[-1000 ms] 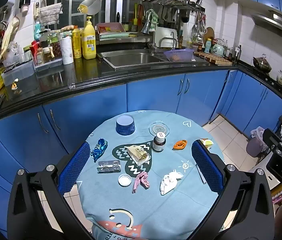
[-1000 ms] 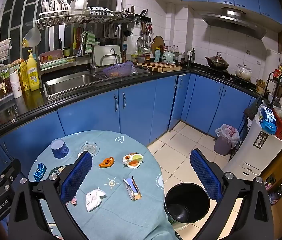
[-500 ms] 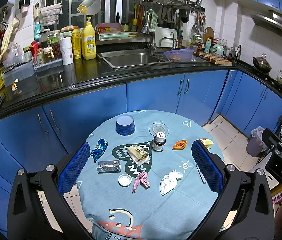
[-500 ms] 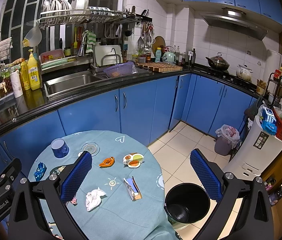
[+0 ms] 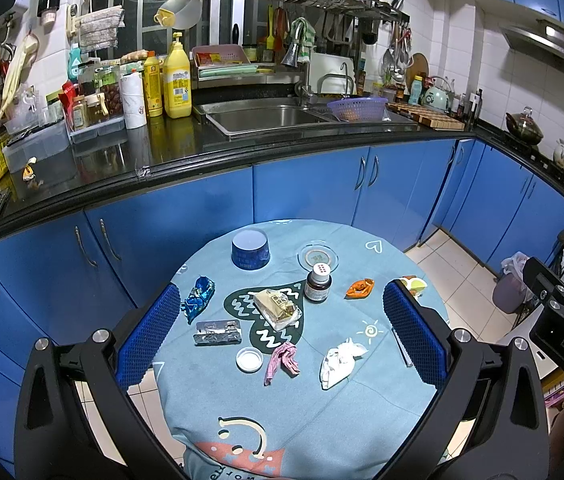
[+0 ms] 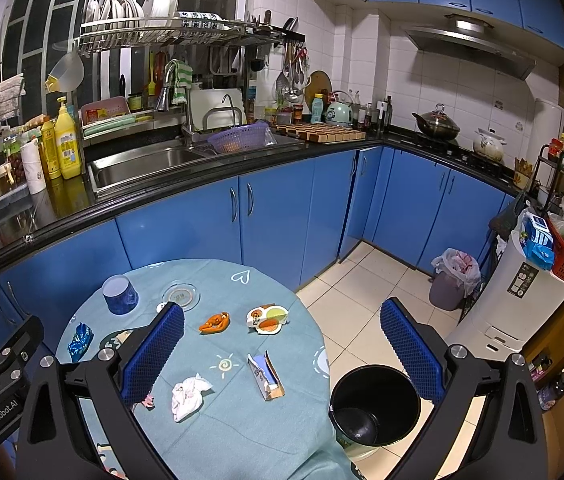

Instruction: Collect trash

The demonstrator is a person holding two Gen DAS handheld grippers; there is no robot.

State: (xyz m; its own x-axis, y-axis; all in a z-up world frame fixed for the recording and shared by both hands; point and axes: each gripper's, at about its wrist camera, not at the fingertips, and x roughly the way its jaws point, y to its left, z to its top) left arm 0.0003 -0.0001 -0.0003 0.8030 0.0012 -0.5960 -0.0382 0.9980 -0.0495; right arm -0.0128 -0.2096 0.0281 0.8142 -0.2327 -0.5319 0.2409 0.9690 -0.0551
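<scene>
Two grippers hover above a round surface (image 5: 362, 420) covered in a teal cloth, both with fingers spread wide and holding nothing. Between the left gripper's (image 5: 282, 336) fingers lie a white tissue (image 5: 338, 362), a pink scrap (image 5: 282, 362), a white lid (image 5: 249, 359), a foil strip (image 5: 217, 332), a tan wrapper (image 5: 278, 309) and a brown bottle (image 5: 318, 283); a blue wrapper (image 5: 198, 299) sits just inside its left finger, and an orange peel (image 5: 360, 288) just inside its right finger. Beyond them stand a blue cup (image 5: 250, 249) and a glass dish (image 5: 318, 257). Between the right gripper's (image 6: 282, 352) fingers the tissue (image 6: 189, 396), a torn carton (image 6: 266, 376), the peel (image 6: 214, 323) and a round packet (image 6: 267, 319) are seen on the surface, while a black bin (image 6: 374, 404) stands on the floor by its right finger, off the surface's edge.
</scene>
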